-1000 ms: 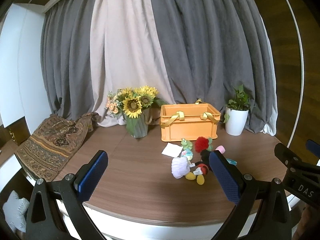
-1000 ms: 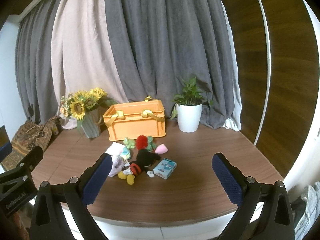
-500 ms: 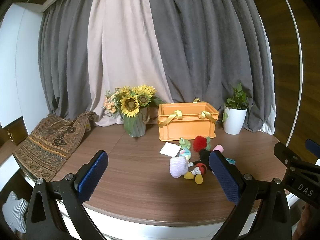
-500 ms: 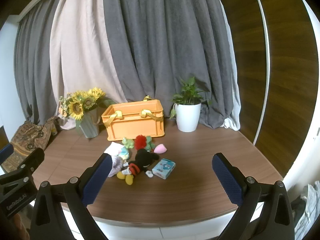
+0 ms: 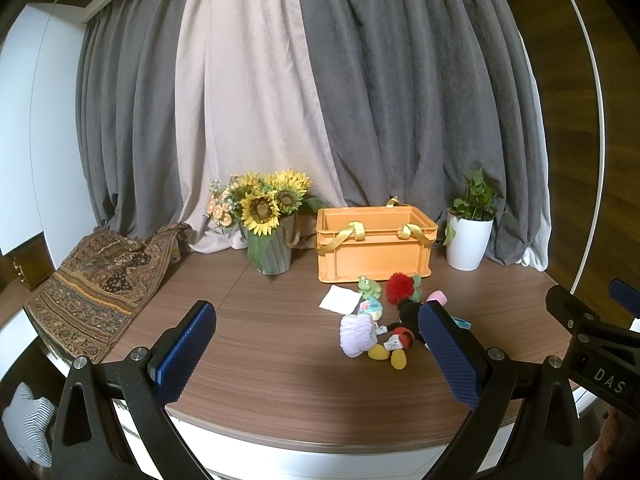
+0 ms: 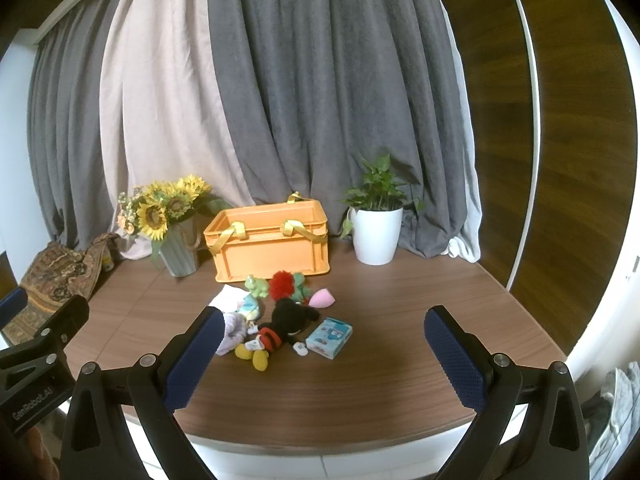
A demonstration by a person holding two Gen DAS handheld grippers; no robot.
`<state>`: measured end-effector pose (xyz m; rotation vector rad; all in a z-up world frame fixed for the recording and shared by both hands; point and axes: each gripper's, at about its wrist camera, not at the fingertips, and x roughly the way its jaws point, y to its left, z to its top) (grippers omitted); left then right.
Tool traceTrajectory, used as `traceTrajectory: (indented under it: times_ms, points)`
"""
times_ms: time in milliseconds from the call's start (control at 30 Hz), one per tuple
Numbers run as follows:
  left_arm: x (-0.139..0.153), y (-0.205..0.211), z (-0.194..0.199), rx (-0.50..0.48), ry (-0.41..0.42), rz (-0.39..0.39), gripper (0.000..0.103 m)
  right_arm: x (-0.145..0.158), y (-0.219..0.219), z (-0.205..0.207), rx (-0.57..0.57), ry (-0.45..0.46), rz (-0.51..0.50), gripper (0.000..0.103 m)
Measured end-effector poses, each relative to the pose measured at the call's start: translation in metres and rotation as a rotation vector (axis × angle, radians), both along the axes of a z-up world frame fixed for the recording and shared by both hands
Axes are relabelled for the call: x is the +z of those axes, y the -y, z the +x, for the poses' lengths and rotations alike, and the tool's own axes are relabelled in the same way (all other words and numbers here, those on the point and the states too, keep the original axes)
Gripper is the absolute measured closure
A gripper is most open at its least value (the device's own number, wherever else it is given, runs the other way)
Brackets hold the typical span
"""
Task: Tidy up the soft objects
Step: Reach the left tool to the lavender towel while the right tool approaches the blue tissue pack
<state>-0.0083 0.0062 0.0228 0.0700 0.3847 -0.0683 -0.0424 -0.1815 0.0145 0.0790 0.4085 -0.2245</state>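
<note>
Hovering wide open and empty over the near table edge, the left gripper faces soft toys heaped before the orange crate. Seen from the right gripper, equally spread, the toys lie between its fingers.

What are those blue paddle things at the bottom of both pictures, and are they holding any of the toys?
Those are two claws, one held in each of a person's hands. Each claw carries a camera looking out along its fingers, so one picture comes from the left claw and one from the right claw. Both are wide open and hold nothing. On the wooden table lies a heap of soft toys: a black mouse doll, a red pompom, a green frog and a fluffy lilac ball. Behind them stands an orange crate.
</note>
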Motion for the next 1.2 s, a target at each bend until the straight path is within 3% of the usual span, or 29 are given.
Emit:
traceTrajectory:
  times_ms: [667, 1200]
  points:
    - [-0.012, 0.002, 0.018, -0.028, -0.043, -0.029, 0.000, -0.008, -0.002, 0.011, -0.009, -0.020, 0.008, 0.001]
    - [-0.067, 0.006, 0.106, -0.066, -0.147, -0.050, 0.000, -0.057, 0.008, 0.090, -0.051, -0.141, 0.067, 0.001]
